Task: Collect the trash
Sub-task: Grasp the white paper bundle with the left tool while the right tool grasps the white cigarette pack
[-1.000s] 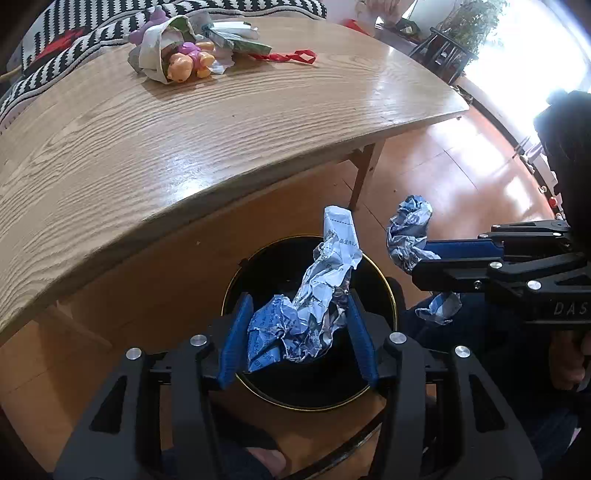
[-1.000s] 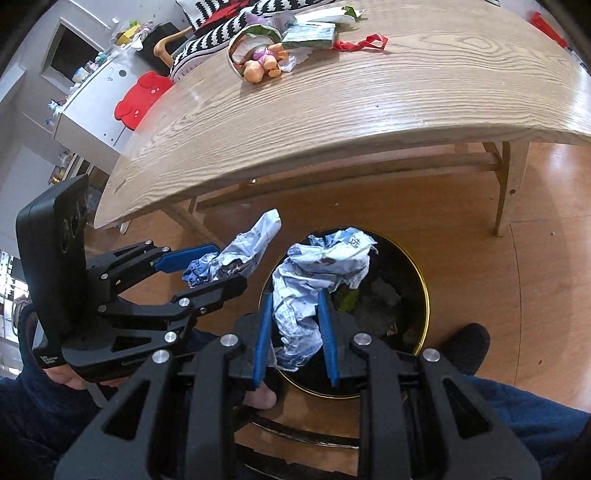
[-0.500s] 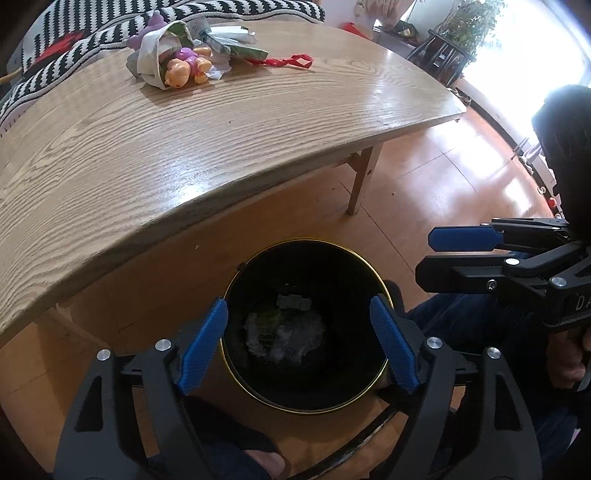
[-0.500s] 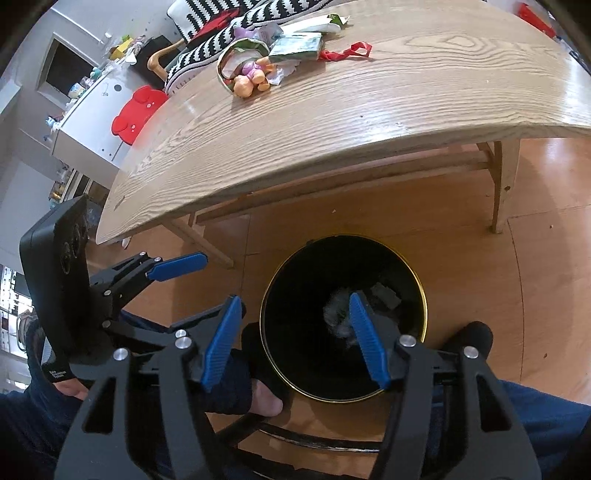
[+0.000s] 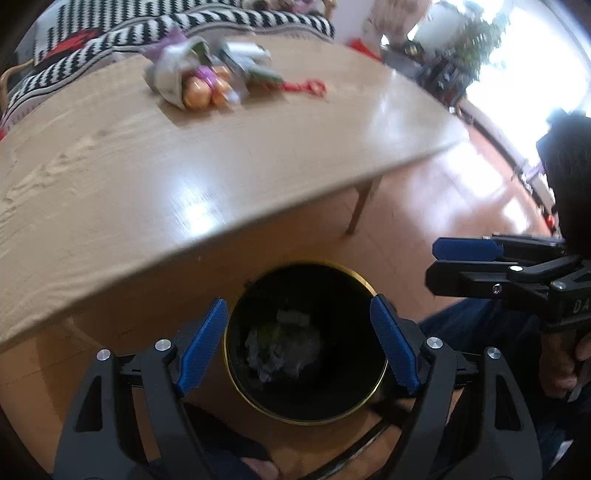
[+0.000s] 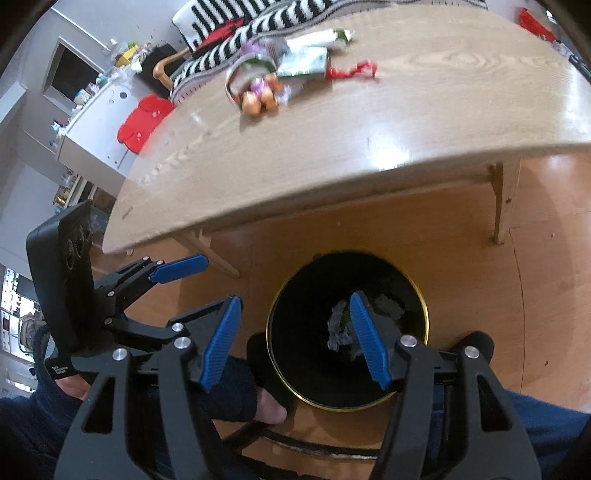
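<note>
A light wooden table (image 5: 192, 162) with a curved edge stands on an orange-brown wooden floor (image 6: 480, 280), with a black-and-white striped fabric (image 5: 207, 26) behind its far side. On the tabletop, from left to right, lie one pale wrapper bundle holding two orange balls and a purple piece (image 5: 192, 79), one green-and-white packet (image 6: 304, 62) and one red ribbon (image 5: 306, 88) — a single cluster near the far edge, blurred in both views. Below the table's near edge, on the floor, stands one round black bin with a thin gold rim (image 5: 384, 365); crumpled silvery trash (image 5: 282, 345) lies at its bottom, along with something green, too dim to count the pieces. The left gripper (image 5: 299, 343) hovers over the bin mouth, its two blue-padded fingers (image 5: 201, 347) spread wide and holding nothing. The right gripper (image 6: 295, 339) hangs just beside it — its jaws likewise spread apart and empty, one finger over the bin opening, the other outside the rim.
</note>
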Motion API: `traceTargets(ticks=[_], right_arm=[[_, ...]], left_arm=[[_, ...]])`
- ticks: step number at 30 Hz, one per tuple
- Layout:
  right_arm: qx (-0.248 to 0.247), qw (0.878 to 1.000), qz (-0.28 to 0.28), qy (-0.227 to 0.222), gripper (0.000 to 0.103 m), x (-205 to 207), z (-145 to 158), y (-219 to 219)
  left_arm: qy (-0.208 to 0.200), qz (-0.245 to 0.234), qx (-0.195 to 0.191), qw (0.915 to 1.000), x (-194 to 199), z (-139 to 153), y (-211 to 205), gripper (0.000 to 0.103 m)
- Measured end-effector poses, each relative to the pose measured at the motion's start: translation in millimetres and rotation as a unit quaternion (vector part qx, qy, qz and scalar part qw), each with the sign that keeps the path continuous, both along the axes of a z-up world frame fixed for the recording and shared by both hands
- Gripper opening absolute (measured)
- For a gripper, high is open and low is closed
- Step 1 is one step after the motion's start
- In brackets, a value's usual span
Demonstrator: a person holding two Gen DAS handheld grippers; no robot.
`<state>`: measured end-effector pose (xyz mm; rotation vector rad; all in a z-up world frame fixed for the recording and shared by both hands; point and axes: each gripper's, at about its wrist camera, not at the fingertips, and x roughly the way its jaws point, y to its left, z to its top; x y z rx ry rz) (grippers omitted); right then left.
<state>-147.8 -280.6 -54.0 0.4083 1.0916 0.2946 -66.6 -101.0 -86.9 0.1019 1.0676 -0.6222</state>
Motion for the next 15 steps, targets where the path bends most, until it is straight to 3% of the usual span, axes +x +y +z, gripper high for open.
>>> traceTargets(ticks=[5,8,12,15], right_arm=[[-0.007,0.999,-0.012,-0.047,0.061,34,47,-10],[-0.015,0.998,-0.020,-0.063,0.067,74,71,-13],[-0.023,0.997,-0.037,-0.064,0.067,144,83,-16],[-0.017,0.998,-0.047,-0.041,0.067,199,71,-19]], left_arm=[[-0.042,0.055,-0.023,0.9974,42,43,21,0.079],[-0.080,0.076,-0.014,0.9937,73,66,25,0.081],[-0.103,0.099,0.002,0.9897,134,80,21,0.082],[-0.100,0.107,-0.001,0.9892,171,73,15,0.082]])
